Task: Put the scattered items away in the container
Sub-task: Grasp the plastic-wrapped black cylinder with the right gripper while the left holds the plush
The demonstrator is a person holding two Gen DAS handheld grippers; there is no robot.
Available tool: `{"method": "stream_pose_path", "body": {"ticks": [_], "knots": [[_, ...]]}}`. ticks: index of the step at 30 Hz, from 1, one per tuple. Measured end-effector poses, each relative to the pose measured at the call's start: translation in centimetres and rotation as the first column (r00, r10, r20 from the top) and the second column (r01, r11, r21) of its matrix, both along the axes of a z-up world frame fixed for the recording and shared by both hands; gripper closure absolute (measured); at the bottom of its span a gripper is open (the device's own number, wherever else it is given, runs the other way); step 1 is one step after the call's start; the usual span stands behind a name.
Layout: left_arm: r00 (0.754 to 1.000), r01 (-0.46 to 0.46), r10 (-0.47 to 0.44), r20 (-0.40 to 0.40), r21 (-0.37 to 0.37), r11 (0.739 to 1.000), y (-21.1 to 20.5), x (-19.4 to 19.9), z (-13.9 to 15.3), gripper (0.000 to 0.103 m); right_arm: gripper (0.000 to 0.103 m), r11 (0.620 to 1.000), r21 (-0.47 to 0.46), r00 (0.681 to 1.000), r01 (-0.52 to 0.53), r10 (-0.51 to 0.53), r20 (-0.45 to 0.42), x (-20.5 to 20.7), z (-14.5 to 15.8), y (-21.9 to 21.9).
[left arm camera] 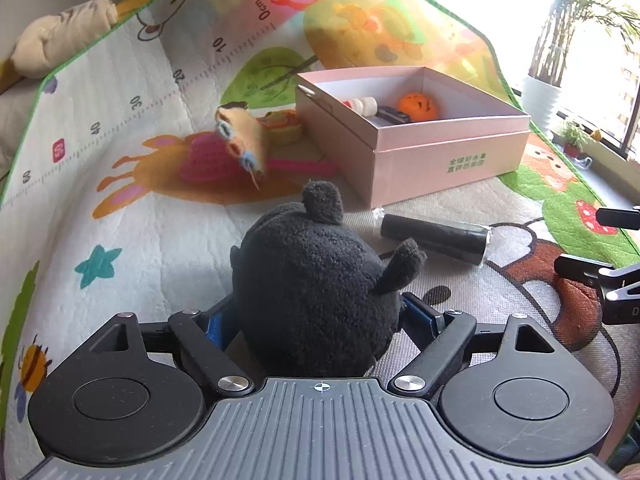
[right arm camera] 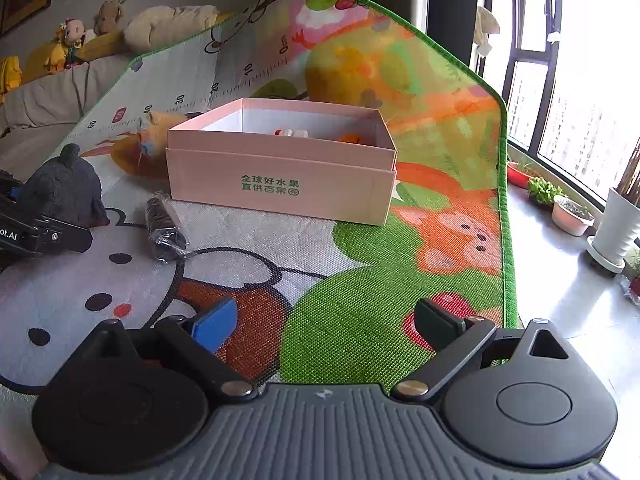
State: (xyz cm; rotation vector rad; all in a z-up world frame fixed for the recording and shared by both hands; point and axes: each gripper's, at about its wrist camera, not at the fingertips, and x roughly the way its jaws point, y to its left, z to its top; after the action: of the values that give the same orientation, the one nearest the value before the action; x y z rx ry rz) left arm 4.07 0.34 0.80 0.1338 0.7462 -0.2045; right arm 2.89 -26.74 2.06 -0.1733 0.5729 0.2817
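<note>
A bright cartoon play mat (right arm camera: pixel 360 288) holds a pink box (right arm camera: pixel 280 184) near its far corner, with a black wrapped roll (left arm camera: pixel 434 238) and an orange knitted toy (left arm camera: pixel 242 140) beside it.

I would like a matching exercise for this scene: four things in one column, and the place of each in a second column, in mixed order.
Things:
1. black plush toy
2. orange ball
3. black wrapped roll
4. yellow plush toy

Places:
A. inside the pink box
B. on the mat, left of the box in the left wrist view
C. between the fingers of the left gripper
D. on the mat, in front of the box

Pairs: 1-C, 2-A, 3-D, 4-B
</note>
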Motion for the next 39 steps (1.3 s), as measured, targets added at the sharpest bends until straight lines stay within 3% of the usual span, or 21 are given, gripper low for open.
{"method": "stream_pose_path", "body": {"ticks": [11, 14, 21, 28, 31, 36, 39], "knots": [[1.000, -0.019, 0.019, -0.015, 0.002, 1.000, 0.0, -0.3, -0.5, 0.008, 0.006, 0.999, -0.041, 1.000, -0.009, 0.008, -0.012, 0.1, 0.3, 0.6], [0.999, -0.023, 0.023, -0.027, 0.013, 1.000, -0.1, -0.4, -0.6, 0.005, 0.006, 0.998, -0.024, 0.998, -0.053, 0.053, -0.031, 0.2, 0.9, 1.4], [0.988, -0.139, 0.140, -0.067, 0.021, 0.990, -0.1, -0.9, -0.5, 0.000, 0.006, 0.978, -0.054, 0.980, -0.199, 0.198, -0.028, 1.0, 2.4, 5.7], [0.967, -0.250, 0.248, -0.062, -0.015, 0.968, 0.0, -1.0, -0.7, 0.000, 0.005, 0.968, -0.062, 0.968, -0.243, 0.238, -0.079, 3.2, 2.1, 8.1], [0.966, -0.254, 0.253, -0.056, -0.015, 0.967, 0.2, -0.9, -0.8, 0.000, 0.004, 0.971, -0.075, 0.972, -0.226, 0.221, -0.076, 3.7, 1.9, 8.1], [0.970, -0.239, 0.238, -0.048, -0.018, 0.971, 0.3, -1.0, -0.8, 0.000, 0.004, 0.978, -0.194, 0.997, -0.080, 0.082, 0.002, 5.2, 1.3, 7.1], [0.976, -0.216, 0.215, -0.039, -0.020, 0.976, 0.5, -1.0, -0.9, 0.000, 0.004, 0.979, -0.198, 0.999, -0.040, 0.045, 0.021, 5.5, 1.4, 6.5]]}}
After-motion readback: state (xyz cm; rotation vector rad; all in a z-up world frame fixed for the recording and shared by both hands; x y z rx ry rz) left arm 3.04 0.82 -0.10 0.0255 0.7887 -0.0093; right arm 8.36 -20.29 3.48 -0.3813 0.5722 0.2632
